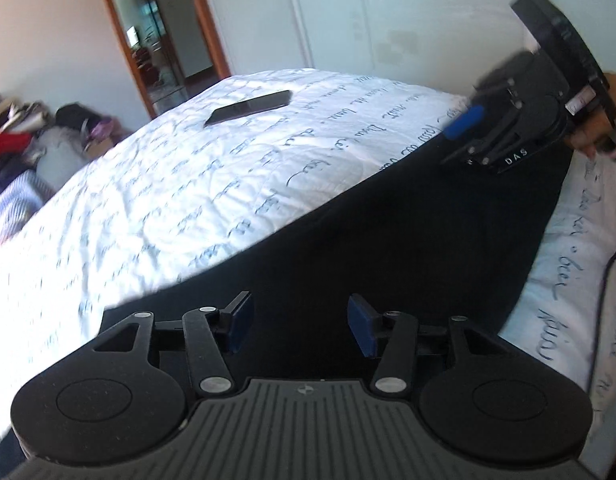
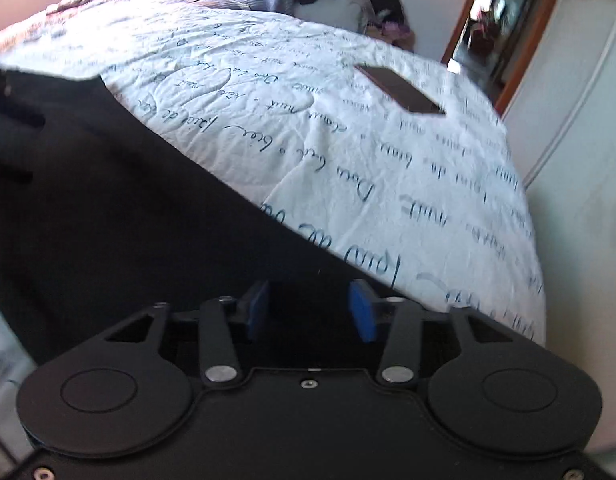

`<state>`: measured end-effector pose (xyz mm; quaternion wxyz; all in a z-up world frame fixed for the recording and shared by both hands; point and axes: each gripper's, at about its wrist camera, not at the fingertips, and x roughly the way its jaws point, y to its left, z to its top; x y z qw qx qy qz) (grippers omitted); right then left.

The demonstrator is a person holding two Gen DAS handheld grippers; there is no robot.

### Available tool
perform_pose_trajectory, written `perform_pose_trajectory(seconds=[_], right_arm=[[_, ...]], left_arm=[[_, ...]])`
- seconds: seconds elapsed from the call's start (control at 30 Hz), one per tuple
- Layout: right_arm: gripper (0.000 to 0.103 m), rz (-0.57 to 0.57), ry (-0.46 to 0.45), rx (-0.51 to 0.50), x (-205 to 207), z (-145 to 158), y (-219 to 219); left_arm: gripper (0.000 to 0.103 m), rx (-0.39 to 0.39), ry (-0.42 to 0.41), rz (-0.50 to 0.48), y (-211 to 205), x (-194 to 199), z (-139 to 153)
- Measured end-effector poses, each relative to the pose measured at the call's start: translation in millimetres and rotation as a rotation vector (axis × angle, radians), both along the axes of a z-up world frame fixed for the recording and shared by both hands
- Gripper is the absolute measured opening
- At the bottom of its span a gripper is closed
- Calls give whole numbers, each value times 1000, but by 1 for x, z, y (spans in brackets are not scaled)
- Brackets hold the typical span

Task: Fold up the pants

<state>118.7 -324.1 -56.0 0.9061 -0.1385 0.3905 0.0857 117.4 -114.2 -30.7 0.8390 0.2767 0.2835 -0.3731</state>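
Observation:
Black pants [image 1: 408, 232] lie flat on a white bedspread with blue script [image 1: 188, 184]. My left gripper [image 1: 300, 326] is open, its blue pads apart just above the pants' near end. My right gripper [image 1: 464, 128] shows at the upper right of the left wrist view, over the far end of the pants, held by a hand. In the right wrist view the right gripper [image 2: 310, 314] is open above the pants [image 2: 128, 208], close to their edge against the bedspread [image 2: 348, 168]. Neither gripper holds cloth.
A dark phone [image 1: 248, 106] lies on the bed beyond the pants; it also shows in the right wrist view [image 2: 400, 90]. A pile of clothes and bags [image 1: 24, 136] sits past the bed's far side. A wooden-framed doorway [image 1: 156, 32] and white wall panels stand behind.

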Motion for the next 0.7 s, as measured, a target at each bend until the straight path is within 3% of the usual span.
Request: perform_pose_trajectory(seconds=[0.1, 0.13, 0.17, 0.23, 0.43, 0.53, 0.57, 0.6, 0.63, 0.7], right_arm=[[51, 57, 16, 2, 3, 5, -7], [46, 75, 47, 18, 3, 6, -8], [38, 88, 65, 49, 4, 7, -10], [8, 95, 61, 29, -1, 9, -7], [2, 66, -7, -29, -7, 7, 0], [1, 43, -49, -55, -7, 7, 3], [1, 37, -55, -64, -6, 6, 4], [1, 33, -61, -77, -4, 6, 5], [1, 23, -74, -90, -2, 5, 6], [0, 8, -68, -122, 4, 1, 8]], left_arm=[[58, 1, 8, -85, -6, 15, 0], [58, 2, 27, -119, -10, 23, -2], [58, 4, 42, -146, -12, 30, -3], [58, 11, 58, -183, -13, 46, -7], [58, 34, 87, -228, -20, 85, -22], [41, 26, 79, -227, -26, 95, -26], [31, 24, 81, -230, -28, 96, -26], [14, 17, 72, -227, -29, 97, -26], [6, 18, 57, -222, -31, 97, -27], [0, 29, 19, -205, -36, 97, -30]])
